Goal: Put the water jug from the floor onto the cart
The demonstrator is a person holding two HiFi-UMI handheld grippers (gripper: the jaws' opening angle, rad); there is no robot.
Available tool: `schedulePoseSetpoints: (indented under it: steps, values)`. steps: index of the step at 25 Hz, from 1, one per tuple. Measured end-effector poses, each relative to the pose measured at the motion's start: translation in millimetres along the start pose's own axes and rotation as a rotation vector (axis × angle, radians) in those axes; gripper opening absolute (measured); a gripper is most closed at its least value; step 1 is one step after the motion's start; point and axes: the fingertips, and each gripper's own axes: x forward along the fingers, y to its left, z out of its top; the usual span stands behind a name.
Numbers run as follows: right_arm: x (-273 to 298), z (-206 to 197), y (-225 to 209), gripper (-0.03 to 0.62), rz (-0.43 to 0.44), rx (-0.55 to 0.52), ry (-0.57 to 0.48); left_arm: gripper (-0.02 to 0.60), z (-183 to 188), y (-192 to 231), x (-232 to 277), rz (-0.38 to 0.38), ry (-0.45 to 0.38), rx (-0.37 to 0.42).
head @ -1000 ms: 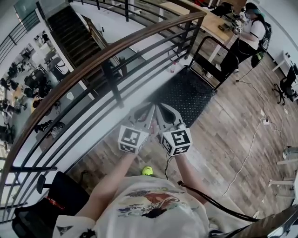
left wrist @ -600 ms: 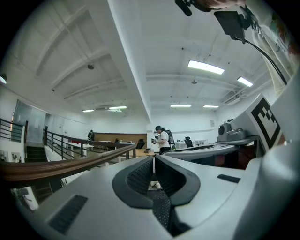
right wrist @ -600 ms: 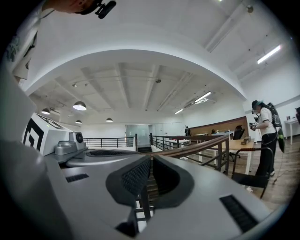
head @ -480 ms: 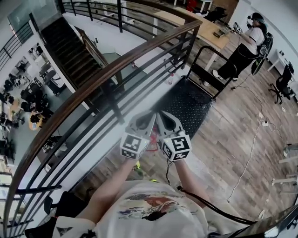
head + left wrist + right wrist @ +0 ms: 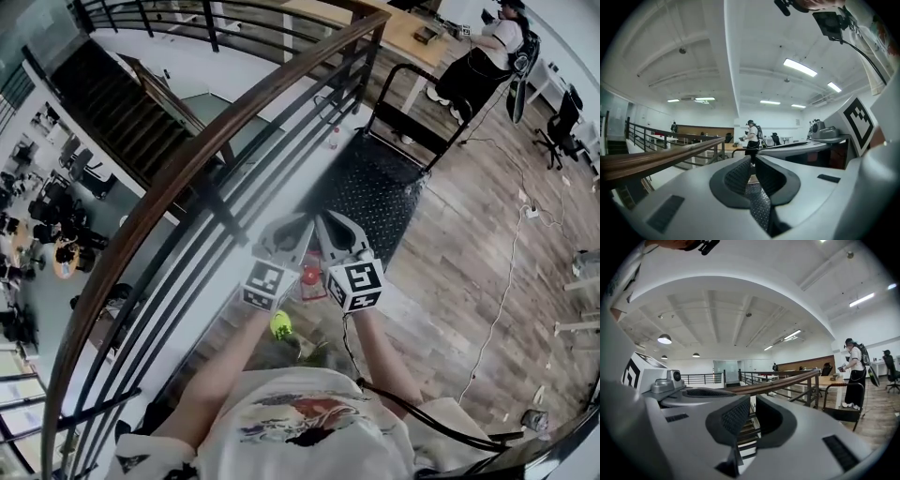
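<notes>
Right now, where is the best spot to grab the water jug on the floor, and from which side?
Probably its red top, coming down from above. The water jug seems to stand upright on the floor under the left gripper and right gripper, red top facing up, its sides mostly hidden. Both grippers are shut, so open them first. No handle can be made out.

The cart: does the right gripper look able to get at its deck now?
Probably yes. The cart lies ahead of the right gripper, its deck looks bare, and the railing stands to the left.
</notes>
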Motion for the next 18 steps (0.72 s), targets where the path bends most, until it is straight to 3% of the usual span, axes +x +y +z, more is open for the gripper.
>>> schedulePoseSetpoints:
  steps: [10,18]
  values:
    - [37,-36,-46,0.028,0.049,-0.002,0.053,0.014,-35,17,53,-0.003,0.041,0.003]
    - [53,-105,-63,0.047,0.130,0.028,0.133,0.017,-98,24,72,0.052,0.068,-0.037]
